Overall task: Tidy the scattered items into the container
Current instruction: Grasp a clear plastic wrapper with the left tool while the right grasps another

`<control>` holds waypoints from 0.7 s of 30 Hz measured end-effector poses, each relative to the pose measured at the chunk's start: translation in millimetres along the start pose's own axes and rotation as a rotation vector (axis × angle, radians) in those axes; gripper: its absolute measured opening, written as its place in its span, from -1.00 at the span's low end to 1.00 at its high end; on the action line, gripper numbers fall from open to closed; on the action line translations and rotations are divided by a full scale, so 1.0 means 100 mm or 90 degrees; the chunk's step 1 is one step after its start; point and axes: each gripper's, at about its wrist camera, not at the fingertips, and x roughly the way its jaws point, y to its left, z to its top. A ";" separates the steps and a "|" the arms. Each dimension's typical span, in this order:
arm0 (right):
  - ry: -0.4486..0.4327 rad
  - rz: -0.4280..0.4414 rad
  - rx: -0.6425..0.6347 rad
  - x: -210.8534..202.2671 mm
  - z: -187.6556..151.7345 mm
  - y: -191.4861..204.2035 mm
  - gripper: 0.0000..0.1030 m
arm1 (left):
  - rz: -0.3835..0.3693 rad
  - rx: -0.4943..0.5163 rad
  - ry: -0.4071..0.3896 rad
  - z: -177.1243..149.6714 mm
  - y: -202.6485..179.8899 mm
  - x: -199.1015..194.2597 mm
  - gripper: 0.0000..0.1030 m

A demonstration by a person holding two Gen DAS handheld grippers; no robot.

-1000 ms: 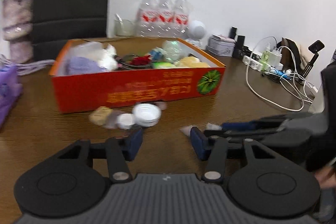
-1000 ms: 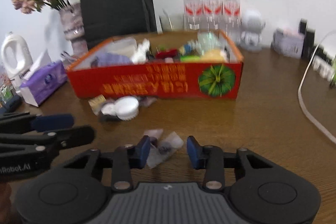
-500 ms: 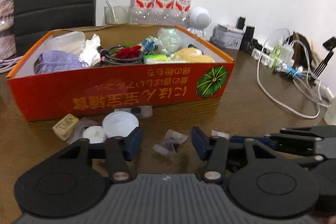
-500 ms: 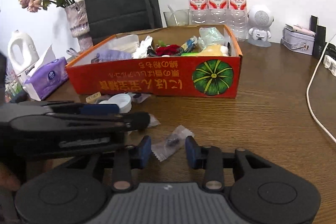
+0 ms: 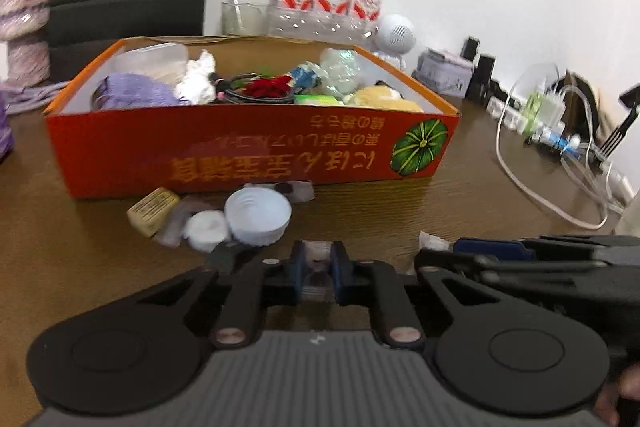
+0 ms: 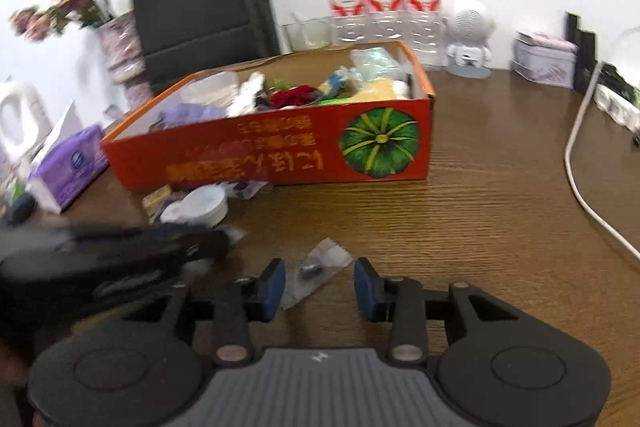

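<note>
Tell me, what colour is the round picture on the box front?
Green with yellow stripes on the orange box; right wrist view.

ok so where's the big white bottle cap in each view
Left wrist view: the big white cap lies left of centre, in front of the orange box, just past the tool tips.
Right wrist view: the same cap sits left of centre, below the box's left end.
Shared landmark: the green pumpkin print on the box front.
</note>
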 end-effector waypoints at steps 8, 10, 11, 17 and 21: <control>-0.006 -0.031 -0.082 0.13 -0.06 0.39 -0.36 | 0.072 -0.002 -0.086 0.04 0.00 -0.25 -0.73; -0.020 -0.041 -0.138 0.14 -0.13 0.55 -0.61 | 0.094 0.013 -0.110 0.05 -0.03 -0.31 -0.73; -0.027 -0.048 -0.157 0.14 -0.16 0.62 -0.61 | 0.099 0.017 -0.121 0.05 -0.02 -0.34 -0.73; -0.054 -0.029 -0.137 -0.09 -0.28 0.68 -0.65 | 0.116 0.021 -0.174 0.09 -0.03 -0.47 -0.73; -0.099 -0.025 -0.097 -0.41 -0.34 0.67 -0.65 | 0.135 0.016 -0.190 -0.04 -0.06 -0.70 -0.73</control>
